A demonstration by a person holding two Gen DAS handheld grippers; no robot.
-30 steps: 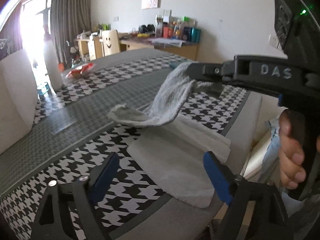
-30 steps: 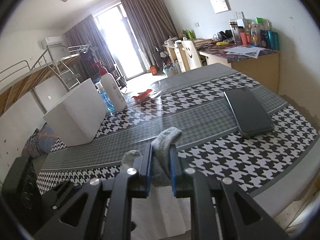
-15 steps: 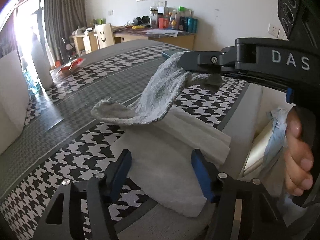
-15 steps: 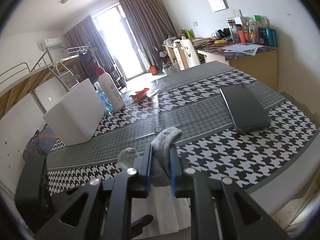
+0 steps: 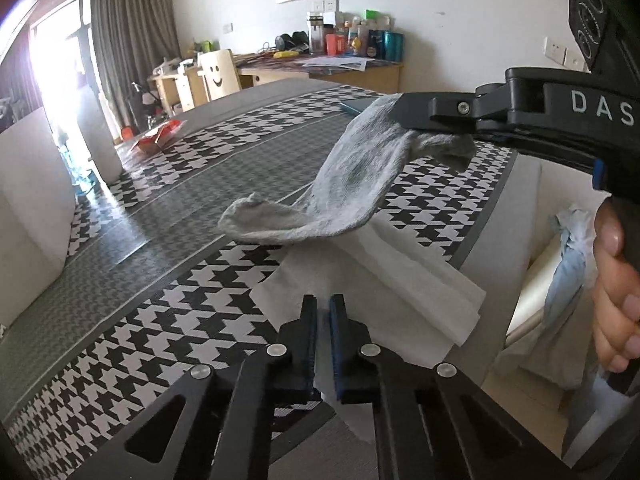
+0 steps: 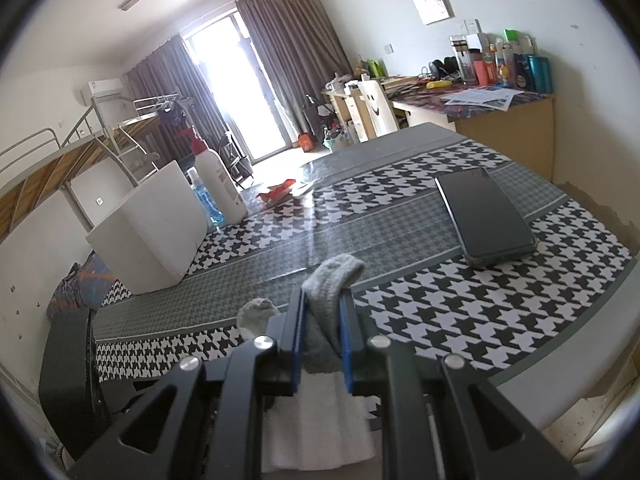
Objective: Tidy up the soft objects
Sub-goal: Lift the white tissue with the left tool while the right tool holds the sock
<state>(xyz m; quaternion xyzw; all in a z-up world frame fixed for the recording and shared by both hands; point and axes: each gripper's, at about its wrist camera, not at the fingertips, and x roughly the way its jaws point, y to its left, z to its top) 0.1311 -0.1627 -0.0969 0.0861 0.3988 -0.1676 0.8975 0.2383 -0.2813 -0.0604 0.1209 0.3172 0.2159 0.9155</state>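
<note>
Left gripper (image 5: 323, 312) is sitting low over the white tissue (image 5: 384, 300), jaws having just been closing, now nearly together with only a thin slit between the blue pads; whether any tissue is pinched between them cannot be told, since the tips are ending right at its near part. Tissue is lying flat on the houndstooth table (image 5: 160, 320) near the table's right edge. Just beyond it the grey sock (image 5: 352, 184) is hanging in the air, its toe end drooping down and touching the tissue's far edge, its cuff end being clamped up at the right. Right gripper (image 5: 436, 124) is coming in from the right side of the left view, clenched on that sock, a hand (image 5: 616, 292) wrapping its handle. In the right view the right gripper (image 6: 322, 320) is squeezing the sock (image 6: 328, 280) between both blue pads, cuff bunching up above the tips, toe end poking out to the left of the jaws, tissue (image 6: 316, 428) showing below. Further right on the table (image 6: 460, 292) a phone (image 6: 484, 216) is lying flat, well apart from the sock.
</note>
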